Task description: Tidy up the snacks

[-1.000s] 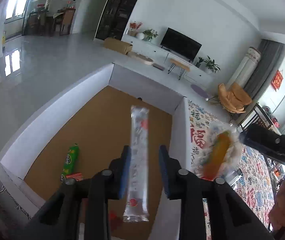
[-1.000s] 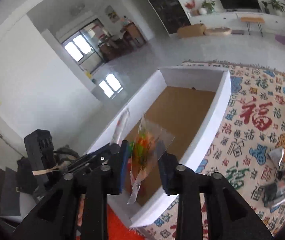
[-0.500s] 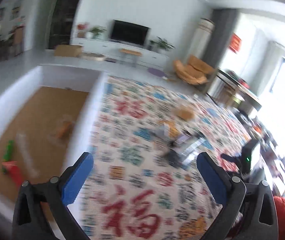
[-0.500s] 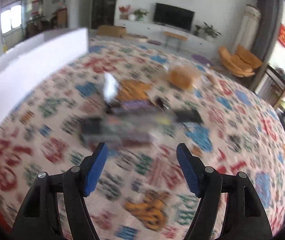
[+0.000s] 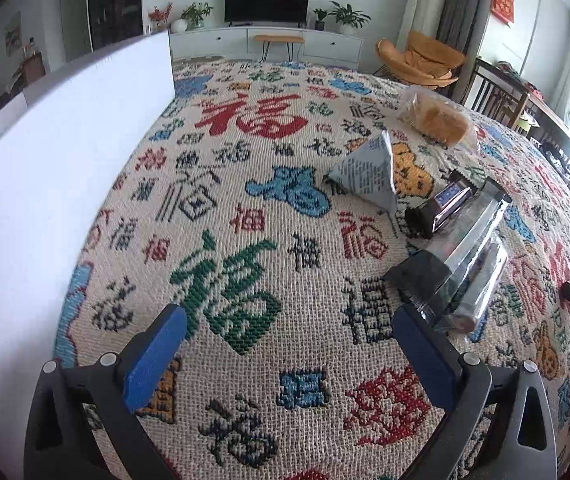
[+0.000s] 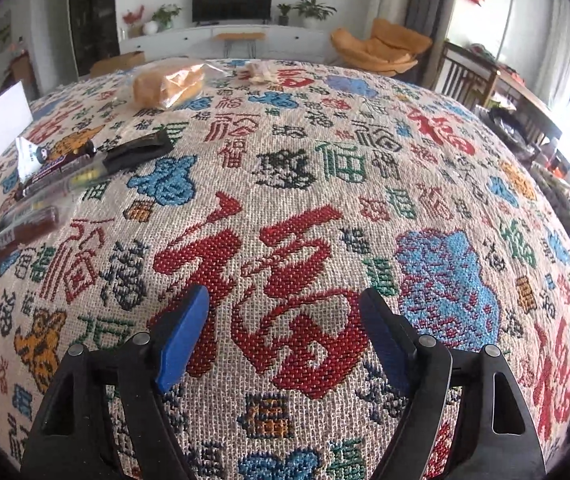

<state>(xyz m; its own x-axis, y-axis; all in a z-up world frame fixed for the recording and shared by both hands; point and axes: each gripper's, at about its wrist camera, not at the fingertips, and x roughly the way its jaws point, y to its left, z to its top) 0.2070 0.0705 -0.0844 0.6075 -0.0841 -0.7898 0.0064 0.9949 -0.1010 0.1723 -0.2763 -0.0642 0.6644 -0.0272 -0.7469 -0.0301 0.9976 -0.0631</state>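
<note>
**Two empty grippers over the patterned cloth**

A living room with a television and an orange chair lies behind a bench covered by a woven cloth [image 5: 245,240] full of red, blue and green signs. On the left side of the left view, the tall white wall of a box [image 5: 65,160] stands along the cloth edge. Between that wall and the snacks there is a wide bare stretch of cloth.

The snacks lie in a bunch on the right of the left view. A grey, printed, three-cornered pack [image 5: 367,172] points its tip up and away. Just beside it lie a dark bar [image 5: 443,204] and a long shiny pack [image 5: 465,248], with a brown stick in clear wrap [image 5: 481,284] next to it. Their long sides run from near-left to far-right. A bagged loaf of bread [image 5: 437,118] sits farther back.

The left hand-held gripper [image 5: 291,340] tilts down over the cloth. Its jaws are wide, with nothing between them; the near end of the shiny pack lies just beyond its right finger. The right hand-held gripper [image 6: 285,320] also tilts down over bare cloth. Its jaws have just been opening and hold nothing. In its view the snacks lie far to the left.
</note>
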